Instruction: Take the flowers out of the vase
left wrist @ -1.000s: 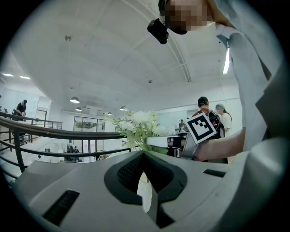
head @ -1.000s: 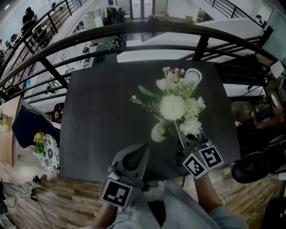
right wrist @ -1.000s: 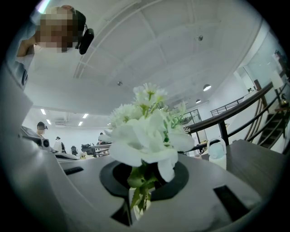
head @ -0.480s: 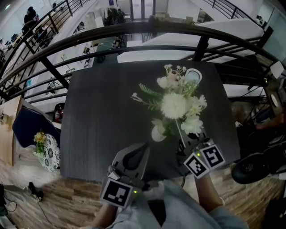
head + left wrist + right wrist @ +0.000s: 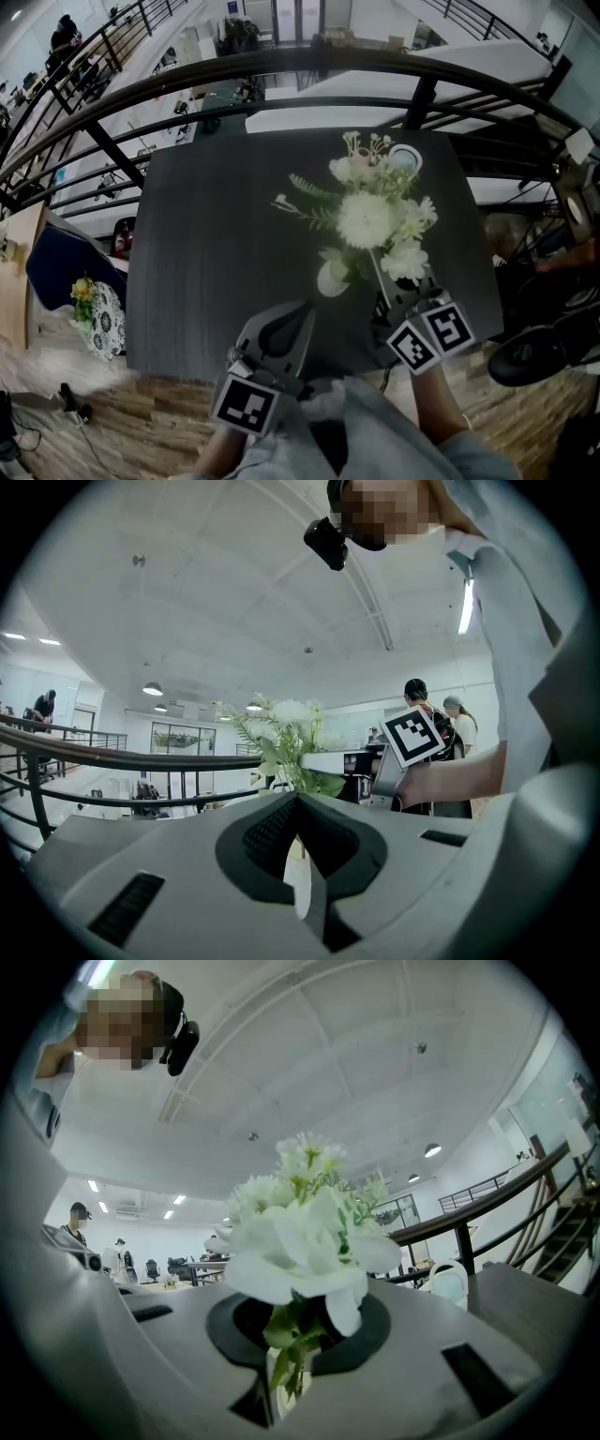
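Left gripper (image 5: 298, 314) and right gripper (image 5: 389, 302): pale grey shells, dark ribbed pads (image 5: 272, 832), each with a black-and-white marker cube (image 5: 246, 405); light grey sleeves (image 5: 375, 427)

TEXT: none you can read | MARKERS: black-and-white square patterns only | ON: cubes of your left hand-held gripper (image 5: 302, 311) at 6 o'clock, right hand-held gripper (image 5: 383, 302) at 4 o'clock

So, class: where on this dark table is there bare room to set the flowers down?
The dark table is bare across its left half, from the left edge to the flowers. The right half is crowded: white vase, flowers, and the right gripper holding their stems.
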Demonstrator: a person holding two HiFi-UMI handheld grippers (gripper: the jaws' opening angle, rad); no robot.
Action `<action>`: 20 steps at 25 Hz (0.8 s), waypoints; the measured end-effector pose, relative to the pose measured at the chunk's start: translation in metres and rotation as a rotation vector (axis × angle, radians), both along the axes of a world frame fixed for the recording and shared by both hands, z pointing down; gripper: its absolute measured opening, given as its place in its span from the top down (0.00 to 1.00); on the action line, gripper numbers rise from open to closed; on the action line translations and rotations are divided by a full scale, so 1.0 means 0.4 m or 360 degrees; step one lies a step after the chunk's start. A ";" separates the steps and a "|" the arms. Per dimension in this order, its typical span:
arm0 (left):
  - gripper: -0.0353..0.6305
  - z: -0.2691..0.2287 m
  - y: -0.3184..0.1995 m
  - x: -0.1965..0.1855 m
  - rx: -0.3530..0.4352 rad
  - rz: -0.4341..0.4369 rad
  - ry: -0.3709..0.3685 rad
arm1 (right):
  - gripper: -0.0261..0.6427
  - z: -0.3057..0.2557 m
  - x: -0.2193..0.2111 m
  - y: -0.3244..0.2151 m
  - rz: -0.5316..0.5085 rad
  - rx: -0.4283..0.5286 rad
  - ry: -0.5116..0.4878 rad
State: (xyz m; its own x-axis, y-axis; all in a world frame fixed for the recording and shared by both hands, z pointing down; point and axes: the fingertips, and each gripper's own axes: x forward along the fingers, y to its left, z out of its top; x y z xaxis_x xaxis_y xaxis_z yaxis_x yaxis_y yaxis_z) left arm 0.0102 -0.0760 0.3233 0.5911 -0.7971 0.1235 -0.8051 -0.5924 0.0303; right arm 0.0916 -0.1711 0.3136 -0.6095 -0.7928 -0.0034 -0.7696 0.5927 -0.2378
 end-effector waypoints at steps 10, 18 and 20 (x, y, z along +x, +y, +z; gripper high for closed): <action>0.95 -0.008 0.007 -0.009 0.0006 0.0004 0.0004 | 0.88 -0.037 -0.001 0.003 0.0012 0.0047 -0.0003; 0.95 -0.009 0.018 -0.018 0.0017 0.0023 -0.0007 | 0.88 -0.057 -0.001 0.009 0.0038 0.0073 -0.0004; 0.95 -0.011 0.015 -0.020 0.0016 0.0026 -0.0006 | 0.88 -0.064 -0.002 0.006 0.0042 0.0081 -0.0006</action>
